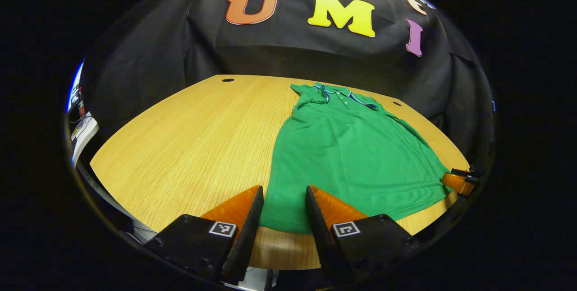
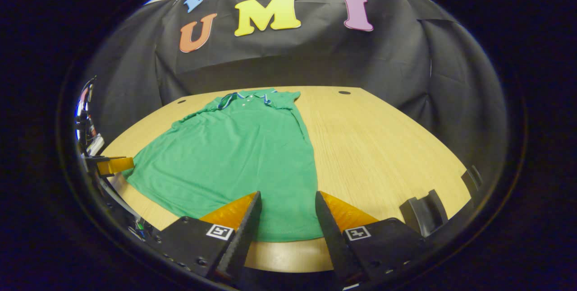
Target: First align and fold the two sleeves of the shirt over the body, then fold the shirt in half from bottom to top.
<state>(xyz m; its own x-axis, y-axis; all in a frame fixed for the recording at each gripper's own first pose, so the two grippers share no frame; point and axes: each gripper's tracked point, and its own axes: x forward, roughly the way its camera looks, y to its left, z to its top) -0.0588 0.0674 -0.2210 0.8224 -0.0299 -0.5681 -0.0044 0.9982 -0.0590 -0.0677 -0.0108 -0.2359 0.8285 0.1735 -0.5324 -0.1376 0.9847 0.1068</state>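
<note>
A green polo shirt (image 1: 351,155) lies flat on the wooden table (image 1: 189,146), collar (image 1: 342,94) at the far end and hem toward me. Its sleeves lie folded in over the body. My left gripper (image 1: 285,191) is open at the hem's left corner, and green cloth shows between its fingers. In the right gripper view the same shirt (image 2: 234,155) stretches away to the left. My right gripper (image 2: 287,196) is open over the hem's right corner. The right gripper (image 1: 457,182) also shows at the far hem corner, as does the left gripper (image 2: 112,164).
Small round holes (image 1: 228,80) mark the table's back corners. A black curved holder (image 2: 423,212) stands at the table's front right edge. Equipment and cables (image 1: 81,124) sit beyond the table's left side. Bare wood (image 2: 387,146) lies on both sides of the shirt.
</note>
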